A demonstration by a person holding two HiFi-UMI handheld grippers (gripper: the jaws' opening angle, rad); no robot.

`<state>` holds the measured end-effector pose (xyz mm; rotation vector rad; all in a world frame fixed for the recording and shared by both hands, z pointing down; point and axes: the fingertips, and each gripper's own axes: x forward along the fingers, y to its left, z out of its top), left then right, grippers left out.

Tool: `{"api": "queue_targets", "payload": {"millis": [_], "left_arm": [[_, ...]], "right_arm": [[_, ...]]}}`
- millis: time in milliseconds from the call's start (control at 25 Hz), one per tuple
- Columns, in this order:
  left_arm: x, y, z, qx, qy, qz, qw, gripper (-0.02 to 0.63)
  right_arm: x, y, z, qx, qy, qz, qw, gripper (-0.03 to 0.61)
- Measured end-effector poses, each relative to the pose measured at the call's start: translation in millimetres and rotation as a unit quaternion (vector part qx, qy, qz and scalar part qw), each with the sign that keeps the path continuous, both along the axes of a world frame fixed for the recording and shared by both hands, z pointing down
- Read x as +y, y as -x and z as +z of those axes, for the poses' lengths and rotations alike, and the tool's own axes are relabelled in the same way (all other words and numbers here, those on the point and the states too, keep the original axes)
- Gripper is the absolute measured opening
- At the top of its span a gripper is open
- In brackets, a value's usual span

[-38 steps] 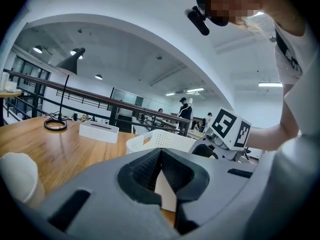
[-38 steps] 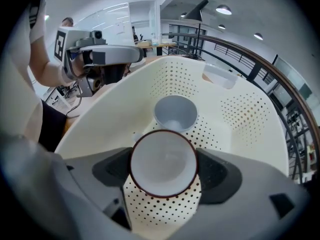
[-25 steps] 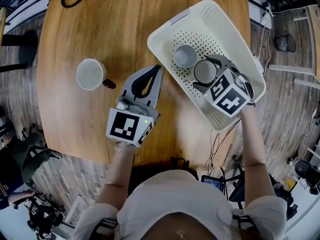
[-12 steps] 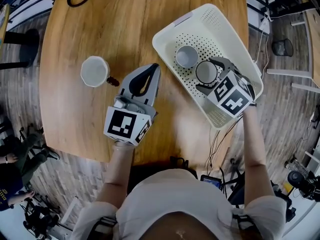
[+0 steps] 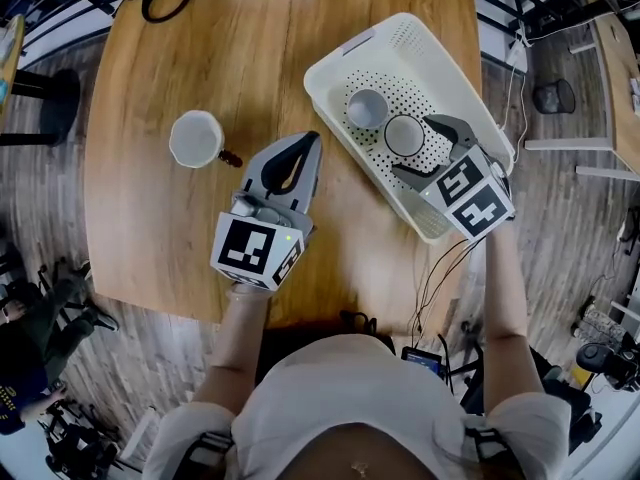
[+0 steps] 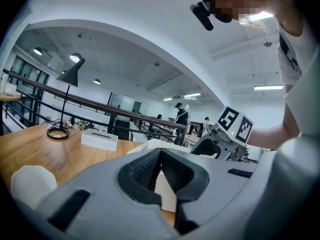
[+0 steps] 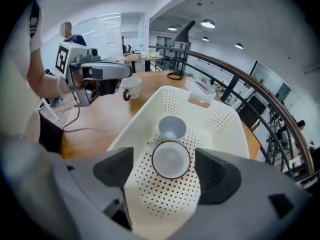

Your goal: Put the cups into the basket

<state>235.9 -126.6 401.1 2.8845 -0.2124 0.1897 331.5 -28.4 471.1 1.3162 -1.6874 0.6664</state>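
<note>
Nearest, the person's left gripper (image 5: 308, 146), jaws pressed together on nothing, hangs over the wooden table (image 5: 150, 228); at right, the right gripper (image 5: 428, 150), jaws spread wide, flanks without touching a dark-rimmed pale cup (image 5: 404, 135) standing in the perforated white plastic basket (image 5: 455, 83); a grey cup (image 5: 365, 108) sits just beyond; a white handled cup (image 5: 196, 138) stands on the table, left. The sound move, likely: lift straight clear, sparing the rim. No writing is legible; only square black-and-white markers (image 5: 252, 251) show.

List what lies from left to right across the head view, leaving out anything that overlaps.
white cup on the table → left gripper → grey cup → dark-rimmed cup, the last two standing in the basket.
</note>
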Motion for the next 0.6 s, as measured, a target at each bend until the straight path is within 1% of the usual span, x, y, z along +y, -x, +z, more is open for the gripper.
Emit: {"api": "queue_targets", "payload": {"millis": [200, 600], "left_arm": [[11.0, 10.9, -13.0, 0.005, -0.005, 0.004, 1.0, 0.008], [46.6, 35.4, -14.7, -0.009, -0.003, 0.025, 0.9996, 0.008]], "right_arm": [[13.8, 11.2, -17.5, 0.014, -0.016, 0.015, 1.0, 0.39], [34.4, 69.0, -41.1, -0.012, -0.068, 0.038, 0.997, 0.39]]}}
